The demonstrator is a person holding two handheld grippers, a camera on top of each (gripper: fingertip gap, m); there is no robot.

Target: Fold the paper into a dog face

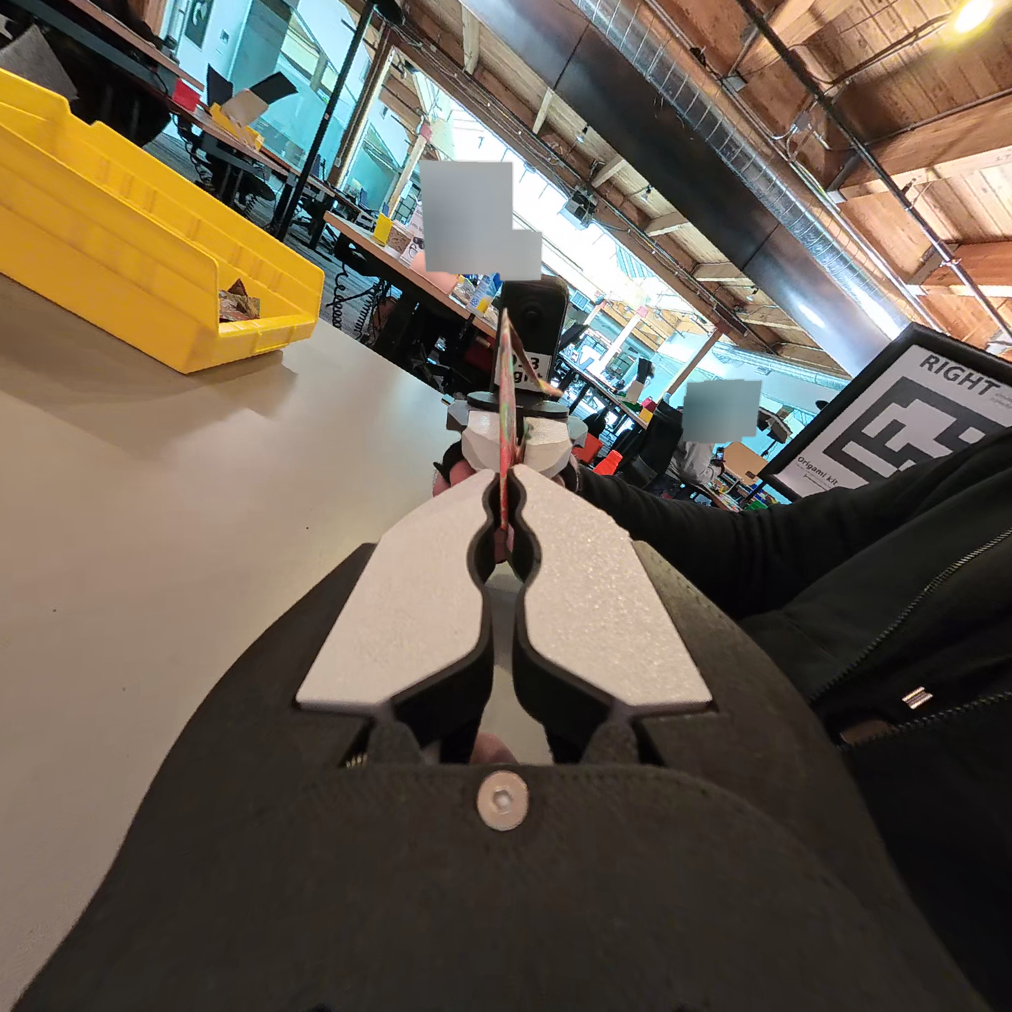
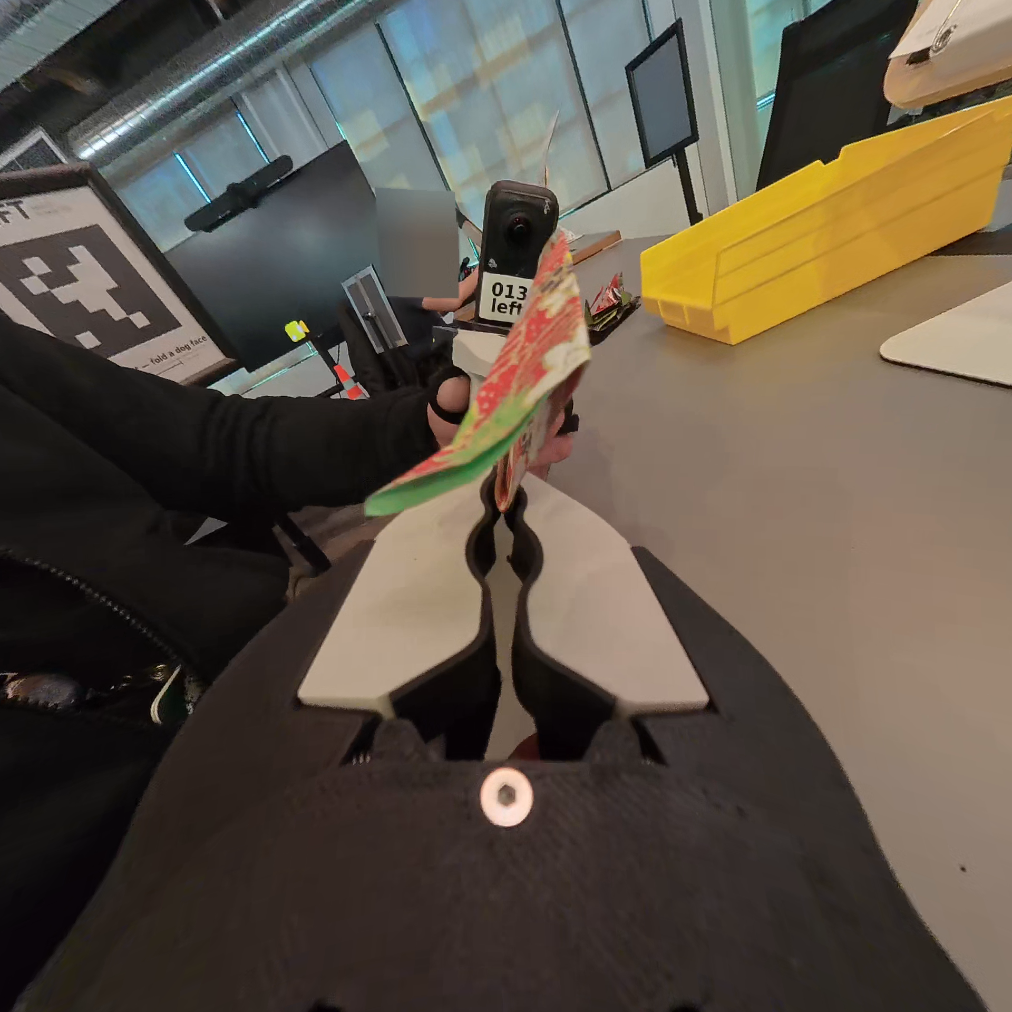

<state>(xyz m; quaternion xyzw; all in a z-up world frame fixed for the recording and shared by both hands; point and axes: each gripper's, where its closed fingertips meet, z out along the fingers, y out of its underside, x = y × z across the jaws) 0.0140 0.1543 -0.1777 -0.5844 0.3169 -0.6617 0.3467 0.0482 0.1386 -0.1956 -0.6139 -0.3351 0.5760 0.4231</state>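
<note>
A folded sheet of red, green and white patterned paper [image 2: 525, 361] is held in the air above the grey table [image 2: 766, 493] between the two grippers, which face each other. My right gripper [image 2: 504, 495] is shut on its near lower edge; a green-edged flap hangs to the left. In the left wrist view the paper [image 1: 506, 405] shows edge-on as a thin upright strip. My left gripper [image 1: 505, 482] is shut on it, with the right gripper [image 1: 512, 443] just beyond. The left gripper's camera [image 2: 517, 241] rises behind the paper; its fingertips are hidden.
A yellow bin [image 1: 137, 219] stands on the table at far left with a folded paper piece [image 1: 238, 306] inside; it also shows in the right wrist view [image 2: 821, 235]. Folded papers [image 2: 608, 306] lie near it. A white pad [image 2: 958, 345], framed marker signs [image 1: 903, 438] [image 2: 71, 285], black sleeves [image 1: 712, 536]. Tip to tip, the grippers are about 5 centimeters apart.
</note>
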